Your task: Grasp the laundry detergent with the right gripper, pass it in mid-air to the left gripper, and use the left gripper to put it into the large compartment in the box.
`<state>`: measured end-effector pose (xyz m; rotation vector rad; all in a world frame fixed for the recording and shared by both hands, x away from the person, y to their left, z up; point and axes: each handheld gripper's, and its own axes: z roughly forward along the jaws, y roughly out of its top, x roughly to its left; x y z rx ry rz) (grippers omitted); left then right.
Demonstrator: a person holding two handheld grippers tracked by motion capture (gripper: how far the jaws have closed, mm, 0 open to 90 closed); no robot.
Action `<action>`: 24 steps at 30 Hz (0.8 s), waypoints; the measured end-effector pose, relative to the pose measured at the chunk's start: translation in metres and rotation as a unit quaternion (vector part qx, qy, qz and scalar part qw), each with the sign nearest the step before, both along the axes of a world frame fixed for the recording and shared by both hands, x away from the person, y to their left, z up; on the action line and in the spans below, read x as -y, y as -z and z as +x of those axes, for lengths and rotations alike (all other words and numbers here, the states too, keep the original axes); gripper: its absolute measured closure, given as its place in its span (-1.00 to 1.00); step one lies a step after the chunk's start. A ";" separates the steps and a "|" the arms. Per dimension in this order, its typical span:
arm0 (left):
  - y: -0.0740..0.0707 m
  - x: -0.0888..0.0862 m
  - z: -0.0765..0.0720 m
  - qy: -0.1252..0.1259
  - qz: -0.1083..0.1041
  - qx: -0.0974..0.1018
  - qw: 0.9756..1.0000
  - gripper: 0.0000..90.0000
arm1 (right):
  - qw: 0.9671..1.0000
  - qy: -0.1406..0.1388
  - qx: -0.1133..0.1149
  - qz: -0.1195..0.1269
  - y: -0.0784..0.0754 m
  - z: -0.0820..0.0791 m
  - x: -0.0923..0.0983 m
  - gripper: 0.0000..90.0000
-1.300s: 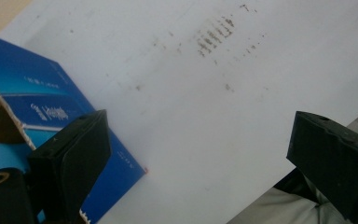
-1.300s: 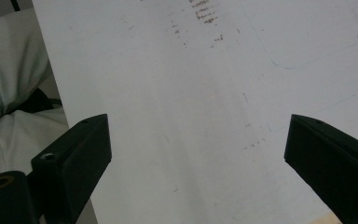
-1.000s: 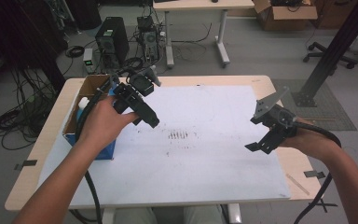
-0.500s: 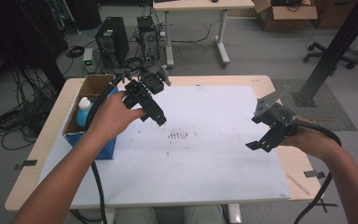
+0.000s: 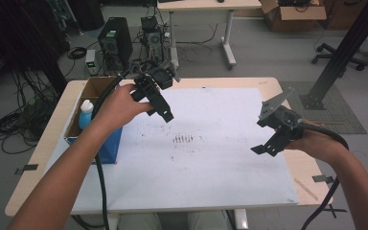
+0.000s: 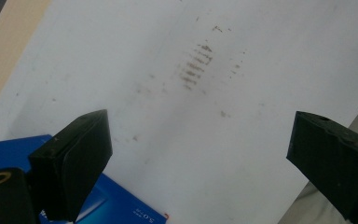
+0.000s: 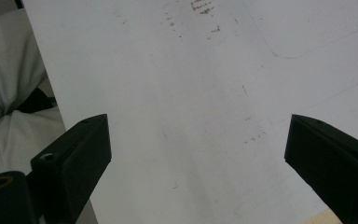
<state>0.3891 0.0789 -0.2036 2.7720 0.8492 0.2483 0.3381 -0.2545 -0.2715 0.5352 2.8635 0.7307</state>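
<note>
Rightward from the blue box goes the left claw, jaws wide apart and empty, above the white sheet near its brown smudges. What seems a blue-and-white bottle stands in that box at the counter's left edge. Right claw hovers gaping, empty.

A pale wooden counter carries a large white sheet that covers most of its top, leaving bare wood along the left, far and right edges. Near the sheet's middle sits a patch of dark smudges, with fainter specks scattered around it. At the left, a blue box stands partly on the sheet's edge, and a bottle stands inside it.
</note>
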 end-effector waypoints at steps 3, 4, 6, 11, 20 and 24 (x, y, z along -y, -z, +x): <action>0.000 -0.001 0.004 0.001 0.004 0.002 1.000 -0.85 | 1.000 0.000 0.000 -0.001 0.000 -0.001 -0.001 -0.85; 0.001 -0.001 0.006 0.001 0.004 0.004 1.000 -0.85 | 1.000 -0.001 0.001 -0.001 0.000 -0.001 -0.001 -0.85; 0.001 -0.003 0.009 0.004 0.002 0.004 1.000 -0.85 | 1.000 -0.001 0.002 0.001 -0.001 -0.002 -0.002 -0.85; 0.003 -0.005 0.015 0.019 0.005 -0.002 1.000 -0.84 | 1.000 -0.001 0.000 0.002 -0.002 -0.004 -0.002 -0.85; 0.005 -0.006 0.022 0.041 0.021 -0.023 0.999 -0.84 | 1.000 0.004 -0.002 -0.002 -0.004 -0.006 0.001 -0.85; 0.006 -0.008 0.024 0.047 0.027 -0.031 0.998 -0.84 | 1.000 0.004 -0.001 -0.003 -0.005 -0.006 0.002 -0.85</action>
